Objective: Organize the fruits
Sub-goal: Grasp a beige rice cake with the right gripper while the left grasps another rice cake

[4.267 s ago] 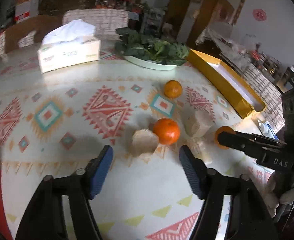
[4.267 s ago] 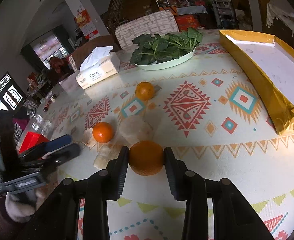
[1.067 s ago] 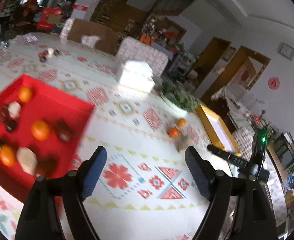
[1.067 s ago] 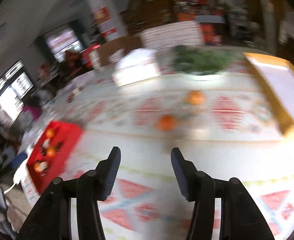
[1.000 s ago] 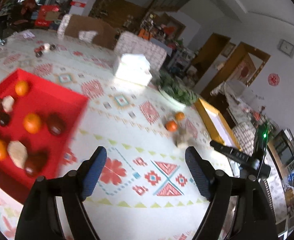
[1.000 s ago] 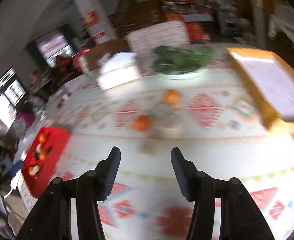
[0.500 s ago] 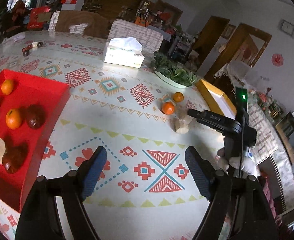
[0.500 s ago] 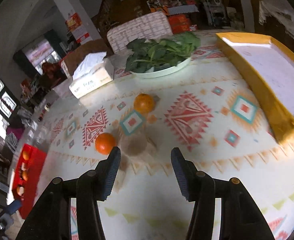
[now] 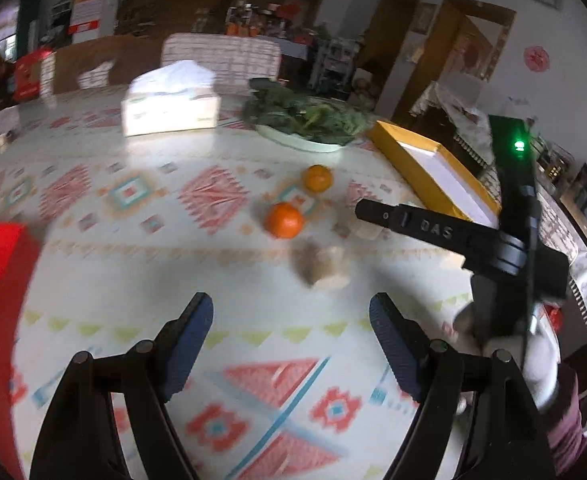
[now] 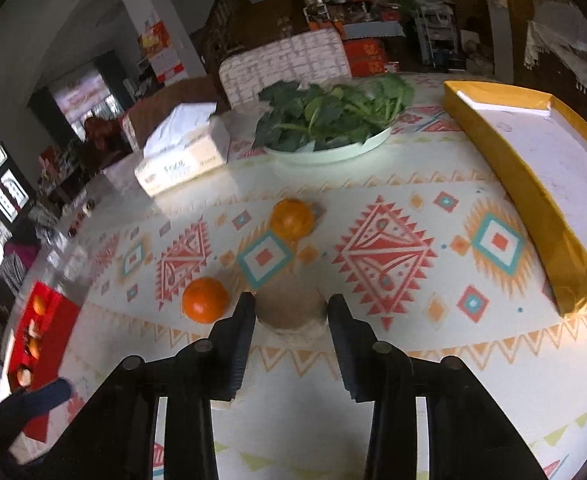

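Right gripper point(image 10: 288, 312) jaws spread around beige fruit point(image 10: 290, 305), contact unclear, its near side hidden. Left gripper point(image 9: 291, 320) jaws spread, empty. Red tray point(image 10: 57, 312) left of it, contents blurred.

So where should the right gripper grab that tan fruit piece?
Across its rounded flanks, low down, coming in level from the near side. The tan piece already sits between the right gripper and its open jaws; the orange lies clear to the left.
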A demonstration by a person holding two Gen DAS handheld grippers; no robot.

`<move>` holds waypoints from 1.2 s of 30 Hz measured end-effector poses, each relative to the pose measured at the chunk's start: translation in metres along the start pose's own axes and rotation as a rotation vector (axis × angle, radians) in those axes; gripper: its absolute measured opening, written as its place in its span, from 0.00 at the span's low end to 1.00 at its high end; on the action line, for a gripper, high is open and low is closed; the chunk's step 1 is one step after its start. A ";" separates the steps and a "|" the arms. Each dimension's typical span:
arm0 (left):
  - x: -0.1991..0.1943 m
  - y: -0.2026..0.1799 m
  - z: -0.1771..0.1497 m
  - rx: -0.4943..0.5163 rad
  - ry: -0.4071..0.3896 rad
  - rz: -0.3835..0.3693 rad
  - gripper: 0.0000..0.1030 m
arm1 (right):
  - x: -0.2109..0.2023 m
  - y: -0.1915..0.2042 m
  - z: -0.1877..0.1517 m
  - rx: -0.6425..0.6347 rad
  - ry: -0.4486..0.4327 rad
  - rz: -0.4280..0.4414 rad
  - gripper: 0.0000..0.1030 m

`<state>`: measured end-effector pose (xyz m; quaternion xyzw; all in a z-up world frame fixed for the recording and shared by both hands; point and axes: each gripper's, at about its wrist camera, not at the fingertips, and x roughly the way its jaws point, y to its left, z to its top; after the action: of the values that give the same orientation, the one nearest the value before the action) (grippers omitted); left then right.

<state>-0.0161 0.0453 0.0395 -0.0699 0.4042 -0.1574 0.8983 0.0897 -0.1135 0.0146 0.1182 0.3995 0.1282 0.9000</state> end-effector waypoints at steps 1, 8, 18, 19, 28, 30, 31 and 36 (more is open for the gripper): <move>0.006 -0.004 0.003 0.007 -0.005 -0.007 0.78 | -0.003 -0.004 0.001 0.013 -0.004 0.005 0.40; 0.057 -0.031 0.019 0.083 0.055 0.019 0.78 | -0.011 -0.020 0.004 0.060 -0.026 -0.001 0.40; 0.070 -0.035 0.014 0.121 0.101 0.087 0.29 | -0.013 -0.022 0.006 0.063 -0.032 0.007 0.40; 0.065 -0.033 0.014 0.110 0.091 0.085 0.29 | -0.013 -0.022 0.006 0.063 -0.031 0.007 0.40; -0.037 0.023 -0.002 -0.020 -0.061 0.102 0.29 | -0.010 -0.014 0.000 0.037 -0.029 0.016 0.40; -0.064 0.048 -0.010 -0.087 -0.095 0.111 0.29 | -0.009 -0.009 -0.002 0.017 -0.033 0.011 0.40; -0.083 0.065 -0.016 -0.127 -0.119 0.124 0.29 | -0.009 -0.004 -0.004 0.002 -0.034 0.007 0.40; -0.144 0.133 -0.042 -0.246 -0.184 0.227 0.29 | -0.009 0.031 -0.010 -0.081 -0.034 -0.005 0.40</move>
<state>-0.1067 0.2197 0.0795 -0.1470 0.3417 0.0028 0.9283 0.0717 -0.0858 0.0241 0.0830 0.3790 0.1400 0.9110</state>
